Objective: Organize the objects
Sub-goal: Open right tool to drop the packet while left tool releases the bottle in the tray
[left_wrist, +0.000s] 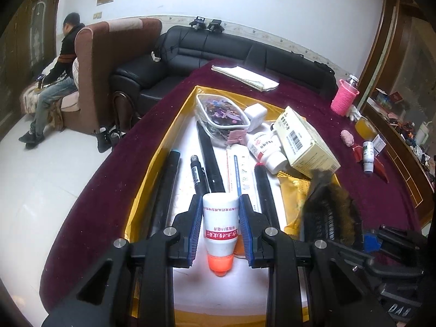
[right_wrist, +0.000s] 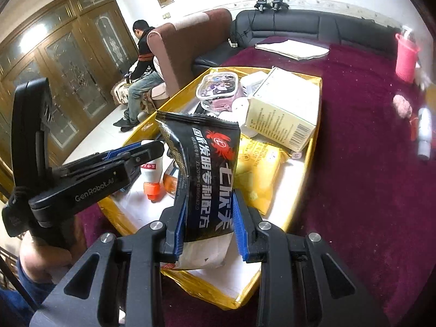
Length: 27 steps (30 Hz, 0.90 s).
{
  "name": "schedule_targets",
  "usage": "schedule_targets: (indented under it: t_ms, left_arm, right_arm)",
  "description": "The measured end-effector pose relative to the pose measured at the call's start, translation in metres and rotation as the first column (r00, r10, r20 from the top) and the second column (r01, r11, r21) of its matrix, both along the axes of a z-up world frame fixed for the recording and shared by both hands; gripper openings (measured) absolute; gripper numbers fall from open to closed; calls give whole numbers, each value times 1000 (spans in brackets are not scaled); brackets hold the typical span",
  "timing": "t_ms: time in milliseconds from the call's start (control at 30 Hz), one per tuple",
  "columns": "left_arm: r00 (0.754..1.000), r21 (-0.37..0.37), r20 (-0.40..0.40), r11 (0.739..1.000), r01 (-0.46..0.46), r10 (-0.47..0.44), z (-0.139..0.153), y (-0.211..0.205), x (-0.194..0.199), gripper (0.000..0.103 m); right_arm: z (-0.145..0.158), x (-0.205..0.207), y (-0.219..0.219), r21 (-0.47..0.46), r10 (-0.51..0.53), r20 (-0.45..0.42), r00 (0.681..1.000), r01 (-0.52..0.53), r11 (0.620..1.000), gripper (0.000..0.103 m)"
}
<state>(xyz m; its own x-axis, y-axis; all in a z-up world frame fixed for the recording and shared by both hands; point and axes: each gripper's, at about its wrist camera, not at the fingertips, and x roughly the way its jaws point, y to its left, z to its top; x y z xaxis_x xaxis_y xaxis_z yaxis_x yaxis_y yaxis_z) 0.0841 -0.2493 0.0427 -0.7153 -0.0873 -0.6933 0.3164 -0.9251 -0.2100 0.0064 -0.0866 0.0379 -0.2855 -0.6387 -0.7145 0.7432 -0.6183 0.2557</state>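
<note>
Gold-walled box sits crowded on maroon cloth. Left gripper clamps a white orange-capped bottle over its near end; right gripper clamps a black snack packet above the near edge.

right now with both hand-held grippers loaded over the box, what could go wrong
1. The right hand-held gripper pinches the black snack packet near its lower end; the tall, floppy top could swing and knock items.
2. The left hand-held gripper holds the small white bottle by its smooth sides; it might slip if the grip loosens.
3. The yellow box is already crowded, and the cream carton rests tilted on other things, so a nudge could shift it.
</note>
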Motion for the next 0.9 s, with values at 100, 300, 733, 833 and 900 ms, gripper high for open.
schedule_targets:
  t_ms: [100,300,733,833,900]
  left_arm:
    - [1000,10,13,1000,-17,16,-4,-6,-2,23]
    - [999,23,23,999,-39,38,-5,-17,1,24]
    - [999,15,11,999,-50,50,6,-18,2,37]
    - [999,7,6,999,-46,46,11,-15,2,37]
    - [999,2,3,999,-41,41,15,-12,1,37]
  right_arm:
    - [-6,4,-10,25,1,-13,1000,-1,1000,28]
    - [-10,5,-13,19,2,26,1000,-2,1000,32]
    - [-11,8,-2,-36,47,136,990,-43,998,46]
    - [-7,9,1,-75,84,161,983,-73,995,47]
    - [0,8,7,-118,100,161,982,-81,990,47]
